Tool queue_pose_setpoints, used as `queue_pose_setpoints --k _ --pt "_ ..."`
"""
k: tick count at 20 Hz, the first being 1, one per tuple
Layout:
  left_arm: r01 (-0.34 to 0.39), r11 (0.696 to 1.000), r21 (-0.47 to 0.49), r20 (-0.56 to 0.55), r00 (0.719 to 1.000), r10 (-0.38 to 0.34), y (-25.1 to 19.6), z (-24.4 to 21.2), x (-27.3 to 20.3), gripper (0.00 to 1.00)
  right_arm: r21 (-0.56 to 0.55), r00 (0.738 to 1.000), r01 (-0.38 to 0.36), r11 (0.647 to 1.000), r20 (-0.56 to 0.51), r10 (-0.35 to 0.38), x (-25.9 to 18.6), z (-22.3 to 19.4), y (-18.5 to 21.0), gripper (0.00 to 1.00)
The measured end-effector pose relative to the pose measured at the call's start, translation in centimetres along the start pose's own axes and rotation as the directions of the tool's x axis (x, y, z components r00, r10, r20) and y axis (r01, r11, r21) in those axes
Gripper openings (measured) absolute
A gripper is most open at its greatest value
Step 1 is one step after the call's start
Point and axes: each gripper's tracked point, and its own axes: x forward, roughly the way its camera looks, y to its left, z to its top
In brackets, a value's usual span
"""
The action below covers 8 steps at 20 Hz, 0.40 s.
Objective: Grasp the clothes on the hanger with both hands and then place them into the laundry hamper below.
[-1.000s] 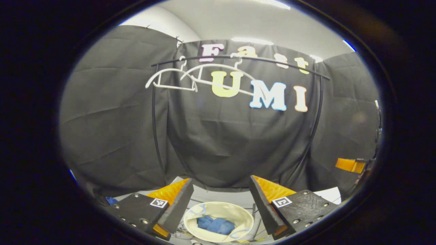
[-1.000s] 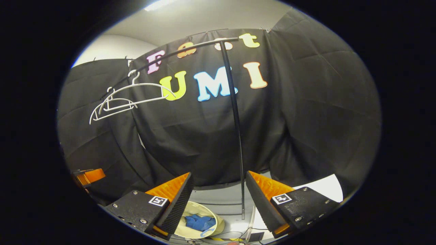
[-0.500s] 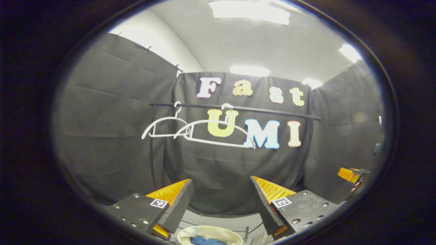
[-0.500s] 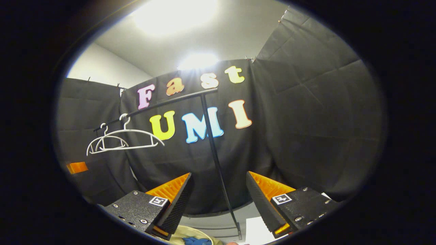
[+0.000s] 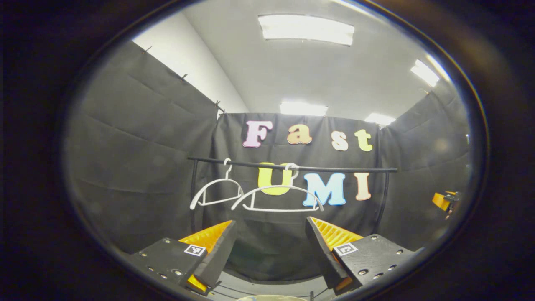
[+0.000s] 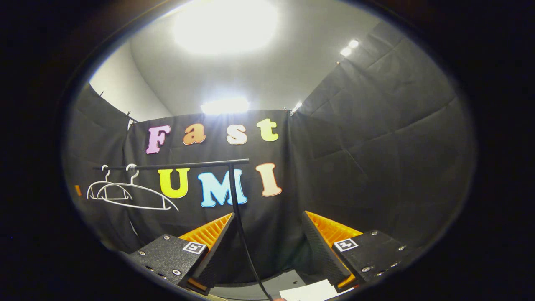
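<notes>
Two bare white hangers (image 5: 217, 192) (image 5: 278, 200) hang on the black rail (image 5: 334, 168) ahead of me, with no garment on them. My left gripper (image 5: 271, 223) points up at them from below and stands open with nothing between its fingers. A pale sliver of the hamper rim (image 5: 271, 297) shows at the bottom edge. In the right gripper view the same hangers (image 6: 106, 190) (image 6: 140, 198) sit far left on the rail (image 6: 175, 166). My right gripper (image 6: 268, 215) is open and holds nothing, with the rack's post (image 6: 236, 209) running down between its fingers.
The right gripper (image 5: 445, 200) shows small at the far right of the left gripper view. A white sheet (image 6: 313, 290) lies on the floor near the post's foot. Ceiling lights (image 5: 305, 29) are overhead. Black cloth walls close in on three sides.
Both grippers have tilted upward, staying open. The hamper with the blue clothes in it slid out at the bottom of both views, and the ceiling came in.
</notes>
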Motion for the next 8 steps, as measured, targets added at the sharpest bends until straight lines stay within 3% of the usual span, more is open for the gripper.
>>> queue_pose_setpoints --k 5,8 --pt "-0.007 0.999 0.052 0.011 1.000 0.007 3.9 -2.1 -0.8 0.99 -0.065 1.000 -0.017 0.998 0.003 0.017 -1.5 -0.2 2.7 0.95" --pt "-0.028 0.999 0.035 0.009 1.000 0.028 5.7 -3.4 -1.5 0.99 -0.070 0.999 -0.035 0.997 0.001 0.035 -2.3 -0.2 3.8 0.95"
